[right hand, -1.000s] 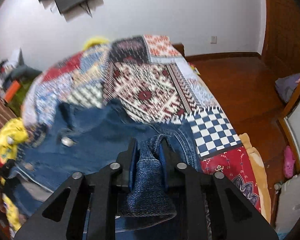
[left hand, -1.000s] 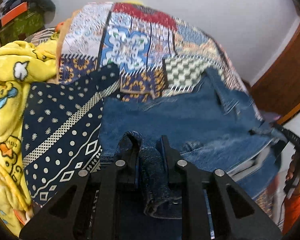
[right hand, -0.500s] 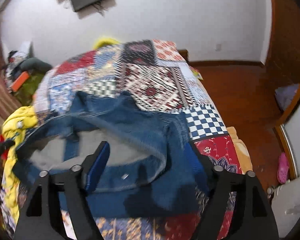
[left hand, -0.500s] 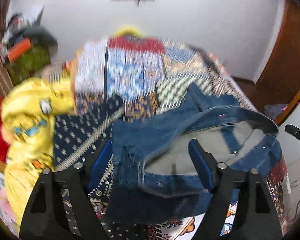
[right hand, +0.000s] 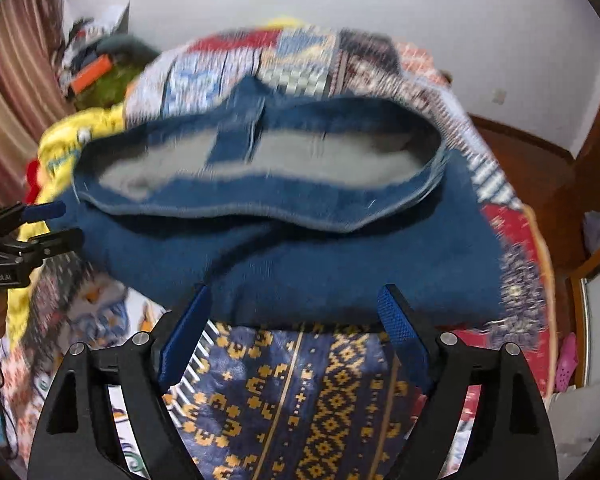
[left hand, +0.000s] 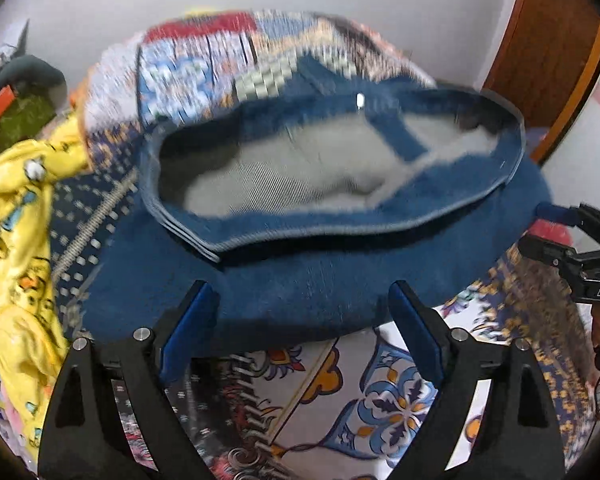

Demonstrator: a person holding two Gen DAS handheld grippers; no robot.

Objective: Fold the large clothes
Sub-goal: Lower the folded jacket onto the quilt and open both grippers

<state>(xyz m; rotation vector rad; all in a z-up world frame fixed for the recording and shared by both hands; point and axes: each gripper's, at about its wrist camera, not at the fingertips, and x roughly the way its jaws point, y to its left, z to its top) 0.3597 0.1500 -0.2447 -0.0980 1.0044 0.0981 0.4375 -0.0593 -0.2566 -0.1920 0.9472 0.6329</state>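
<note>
Two handheld grippers hang over a bed covered by a patchwork quilt (left hand: 380, 392), each seen from its own wrist camera looking down its fingers. The left gripper (left hand: 302, 312) has its jaws spread wide, with nothing between the blue pads; they have just been opening, and the cloth lies beyond the fingertips, not in them. The right gripper (right hand: 296, 312) is the same: jaws wide apart, just opened, holding nothing. Both releases look deliberate, letting the garment settle onto the bed so that a fold can rest in place. The garment is a pair of blue denim jeans (left hand: 340, 272), lying across the middle of the quilt just ahead of both grippers. Its waistband gapes open in a wide oval, showing pale grey lining and a strip of blue fabric crossing the inside, with a small metal button glinting near the far rim. The near part forms a thick, dark blue bulge, apparently several layers doubled over one another. The fabric is blurred, so seams and stitching are hard to make out. To the left, a yellow cartoon-print blanket (left hand: 16, 240) is bunched at the bed's edge. In the left camera's view the other gripper appears at the right margin. Judging by the bulky pile, the jeans seem partly folded but not yet flattened.
</note>
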